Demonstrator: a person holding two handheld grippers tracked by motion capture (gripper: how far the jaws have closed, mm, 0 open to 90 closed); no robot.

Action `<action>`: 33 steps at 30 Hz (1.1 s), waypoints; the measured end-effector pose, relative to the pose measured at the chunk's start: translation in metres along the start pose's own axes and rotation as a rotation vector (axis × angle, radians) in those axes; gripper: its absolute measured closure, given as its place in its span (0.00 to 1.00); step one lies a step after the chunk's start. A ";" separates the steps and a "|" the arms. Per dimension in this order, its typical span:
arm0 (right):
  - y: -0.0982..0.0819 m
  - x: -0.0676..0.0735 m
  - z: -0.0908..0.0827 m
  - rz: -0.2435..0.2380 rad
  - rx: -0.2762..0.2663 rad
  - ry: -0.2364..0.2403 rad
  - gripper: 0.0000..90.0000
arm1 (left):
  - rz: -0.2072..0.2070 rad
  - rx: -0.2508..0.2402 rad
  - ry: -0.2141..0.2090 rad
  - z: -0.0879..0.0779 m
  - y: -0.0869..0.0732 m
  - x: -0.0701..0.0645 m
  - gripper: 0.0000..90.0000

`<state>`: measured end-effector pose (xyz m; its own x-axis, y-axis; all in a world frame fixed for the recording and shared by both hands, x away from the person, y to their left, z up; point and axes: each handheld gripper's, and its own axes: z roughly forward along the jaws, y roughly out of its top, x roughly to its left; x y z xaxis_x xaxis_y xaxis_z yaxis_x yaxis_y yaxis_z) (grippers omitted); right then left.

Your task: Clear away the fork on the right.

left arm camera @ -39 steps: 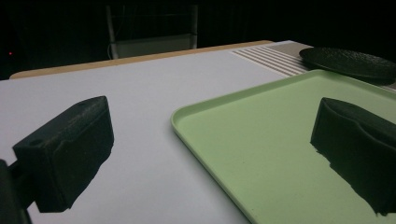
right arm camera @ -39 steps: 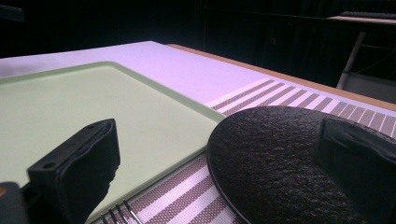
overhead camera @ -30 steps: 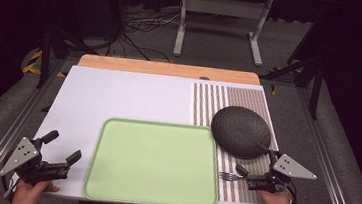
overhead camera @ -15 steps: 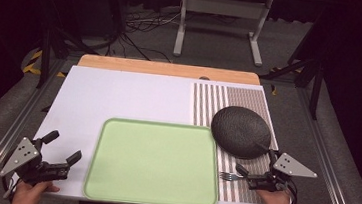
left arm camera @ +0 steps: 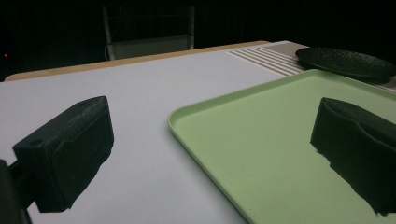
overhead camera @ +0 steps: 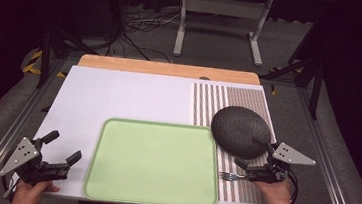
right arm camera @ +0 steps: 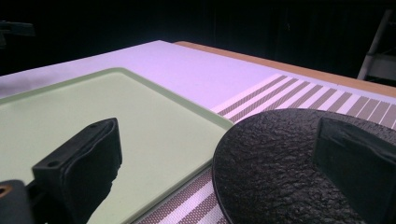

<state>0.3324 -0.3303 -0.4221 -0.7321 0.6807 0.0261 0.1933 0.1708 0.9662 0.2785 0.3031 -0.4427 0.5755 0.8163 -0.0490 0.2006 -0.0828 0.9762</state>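
A light green tray (overhead camera: 153, 162) lies empty at the front middle of the white table top (overhead camera: 119, 96). To its right a black textured plate (overhead camera: 240, 130) rests on a striped mat (overhead camera: 249, 101), and a metal fork (overhead camera: 229, 176) lies on the mat in front of the plate. My left gripper (overhead camera: 64, 147) hovers open just left of the tray's front corner; the left gripper view shows the tray (left arm camera: 280, 140) and plate (left arm camera: 345, 63) beyond its jaws. My right gripper (overhead camera: 248, 152) is open at the plate's near edge, above the fork's handle. The plate (right arm camera: 280, 158) and tray (right arm camera: 93, 107) appear between its jaws.
A wooden strip (overhead camera: 167, 69) runs along the table's far edge. Behind it, on the floor, stand a metal frame (overhead camera: 222, 15) and loose cables (overhead camera: 141, 20). Metal rails (overhead camera: 32, 113) flank the table on both sides.
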 end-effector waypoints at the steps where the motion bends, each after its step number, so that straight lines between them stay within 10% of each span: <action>1: 0.000 0.000 0.001 0.003 0.009 0.001 0.02 | -0.001 -0.006 0.001 0.000 0.000 0.000 0.00; 17: 0.033 0.004 0.009 -0.242 0.318 0.021 0.10 | 0.000 -0.004 0.003 0.000 0.000 0.000 0.00; 33: 0.051 0.003 0.021 -0.367 0.656 0.018 0.14 | 0.005 0.002 0.001 0.000 0.000 -0.001 0.00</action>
<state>0.3537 -0.3042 -0.3786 -0.8341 0.4873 -0.2584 0.2803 0.7779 0.5624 0.2777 0.3027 -0.4422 0.5758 0.8164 -0.0438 0.1995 -0.0884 0.9759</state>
